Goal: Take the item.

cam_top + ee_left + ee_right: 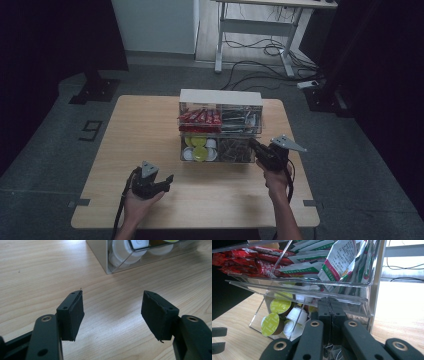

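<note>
Reaching into the clear organizer (220,131), the right gripper (329,301) has fingers pressed together; any contents stay hidden.

Both grippers are matte black. The left gripper (169,180) carries a small grey three-cornered plate on top, and a black cable trails from it past the bare forearm. Its two arms have rounded ends with brass-coloured rivets, and the square foam pads (75,315) sit on blocks with small screw holes. The right gripper (329,305) has the same brass-ringed arms, a larger grey plate and a black cable.
</note>
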### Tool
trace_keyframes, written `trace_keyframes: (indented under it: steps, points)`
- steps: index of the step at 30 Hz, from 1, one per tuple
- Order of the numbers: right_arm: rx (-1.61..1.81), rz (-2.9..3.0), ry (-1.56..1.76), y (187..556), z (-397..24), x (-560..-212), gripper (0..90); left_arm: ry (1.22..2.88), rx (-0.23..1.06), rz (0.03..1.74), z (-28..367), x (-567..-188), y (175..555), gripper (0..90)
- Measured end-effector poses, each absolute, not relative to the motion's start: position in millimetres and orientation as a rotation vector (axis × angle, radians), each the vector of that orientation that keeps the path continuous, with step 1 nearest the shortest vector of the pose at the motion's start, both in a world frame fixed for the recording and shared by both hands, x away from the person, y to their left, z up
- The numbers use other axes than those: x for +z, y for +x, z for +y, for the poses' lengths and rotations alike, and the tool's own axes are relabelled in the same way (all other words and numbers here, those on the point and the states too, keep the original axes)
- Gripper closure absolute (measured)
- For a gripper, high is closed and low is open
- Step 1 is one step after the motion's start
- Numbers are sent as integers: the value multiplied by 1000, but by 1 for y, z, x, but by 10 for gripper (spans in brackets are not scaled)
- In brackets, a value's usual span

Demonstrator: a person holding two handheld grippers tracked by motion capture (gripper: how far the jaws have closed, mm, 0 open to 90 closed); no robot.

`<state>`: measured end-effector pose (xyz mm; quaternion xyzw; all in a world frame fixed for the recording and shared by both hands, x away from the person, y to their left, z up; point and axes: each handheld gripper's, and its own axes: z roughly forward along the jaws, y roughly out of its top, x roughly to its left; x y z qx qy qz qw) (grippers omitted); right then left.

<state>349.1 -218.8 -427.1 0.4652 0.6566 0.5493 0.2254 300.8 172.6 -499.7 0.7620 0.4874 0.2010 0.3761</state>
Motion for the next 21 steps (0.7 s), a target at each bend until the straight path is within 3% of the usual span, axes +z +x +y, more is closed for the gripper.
trace_keyframes:
  steps: [21]
  points:
    - [1504,1815,1289,349,-218,-426,883,1941,542,1224,151,-487,317,365]
